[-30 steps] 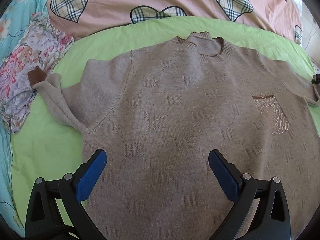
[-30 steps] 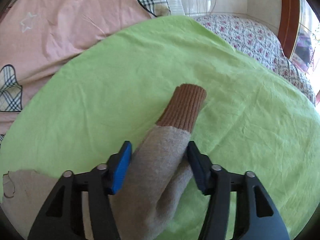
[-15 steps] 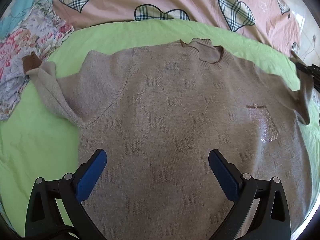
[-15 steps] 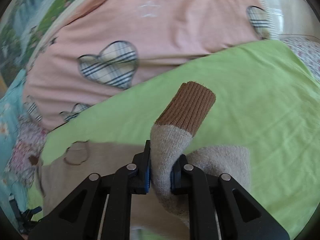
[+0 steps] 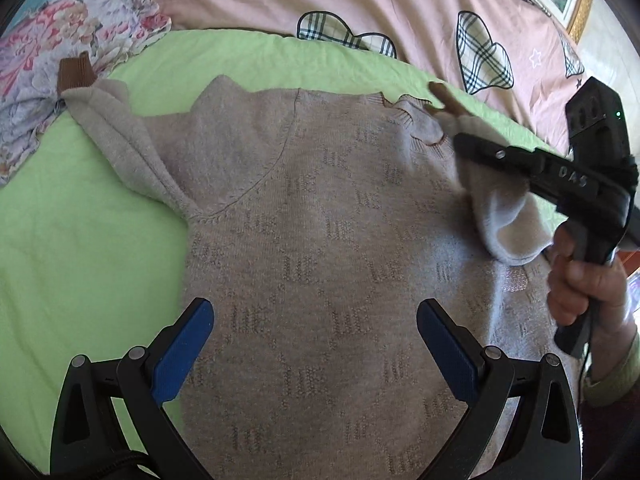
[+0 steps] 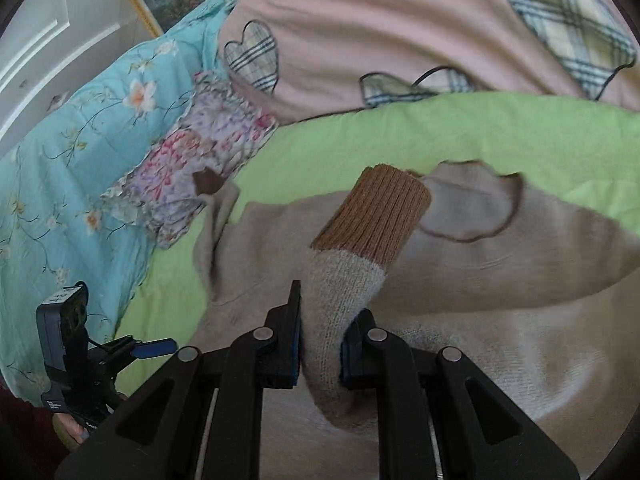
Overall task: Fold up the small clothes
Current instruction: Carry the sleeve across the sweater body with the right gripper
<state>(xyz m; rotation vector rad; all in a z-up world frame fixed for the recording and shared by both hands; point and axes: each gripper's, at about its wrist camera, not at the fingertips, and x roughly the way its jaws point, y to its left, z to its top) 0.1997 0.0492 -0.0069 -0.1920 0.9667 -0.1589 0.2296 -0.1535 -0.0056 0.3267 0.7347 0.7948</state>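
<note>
A beige knit sweater point(image 5: 320, 220) lies face up on the green sheet point(image 5: 80, 240), collar point(image 5: 416, 120) at the far side. My right gripper point(image 6: 326, 312) is shut on the sweater's right sleeve point(image 6: 344, 280). It holds the sleeve above the chest, with the brown ribbed cuff point(image 6: 376, 212) pointing toward the collar point(image 6: 472, 208). In the left wrist view that right gripper point(image 5: 460, 136) reaches in from the right with a loop of sleeve hanging under it. My left gripper point(image 5: 314, 312) hovers open over the lower body. The left sleeve point(image 5: 120, 140) lies folded outward, its cuff point(image 5: 74, 76) on the floral cloth.
A floral garment point(image 5: 60, 52) lies at the sheet's far left edge. Behind the sheet is a pink quilt with plaid hearts point(image 5: 360, 0), and a teal flowered quilt point(image 6: 60, 160) lies beyond the floral garment. A hand point(image 5: 580, 280) grips the right tool's handle.
The right gripper shut on the sleeve, lifted it off the sheet and swung it inward over the sweater's chest. The left gripper shifted slightly and stayed open.
</note>
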